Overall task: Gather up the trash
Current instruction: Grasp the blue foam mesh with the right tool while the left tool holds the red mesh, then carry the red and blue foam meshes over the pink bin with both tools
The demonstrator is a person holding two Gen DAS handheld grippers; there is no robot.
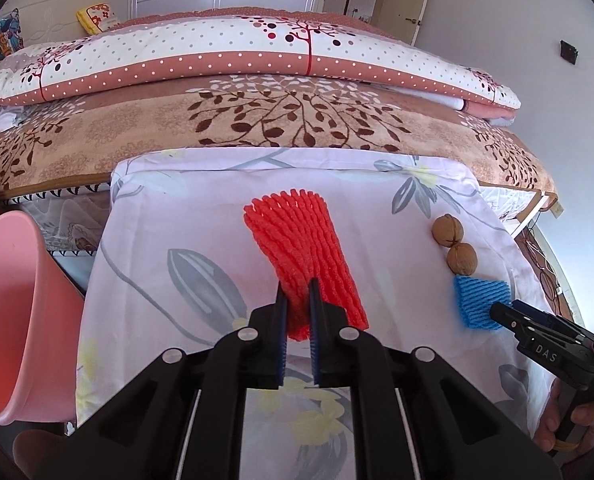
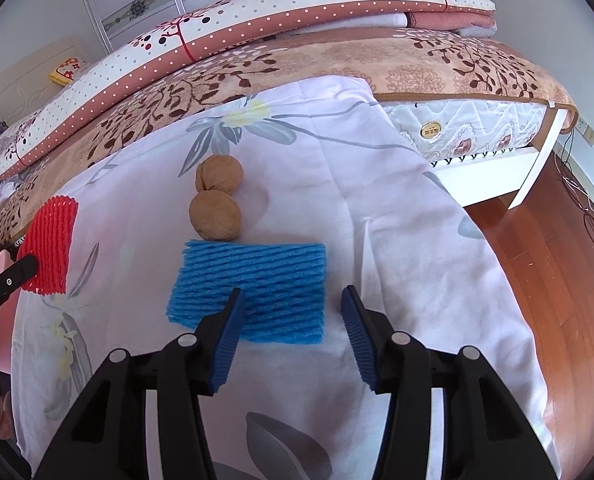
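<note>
Beside the two brown walnuts, the right gripper stood spread over a blue foam net sleeve; closing, it might nudge them. Farther left, the left gripper pinched a red foam net sleeve, which could slip loose.

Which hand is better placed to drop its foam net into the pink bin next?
Left. The left gripper is already shut on the red foam net, with the pink bin right beside it. The right gripper is open over the blue foam net.
</note>
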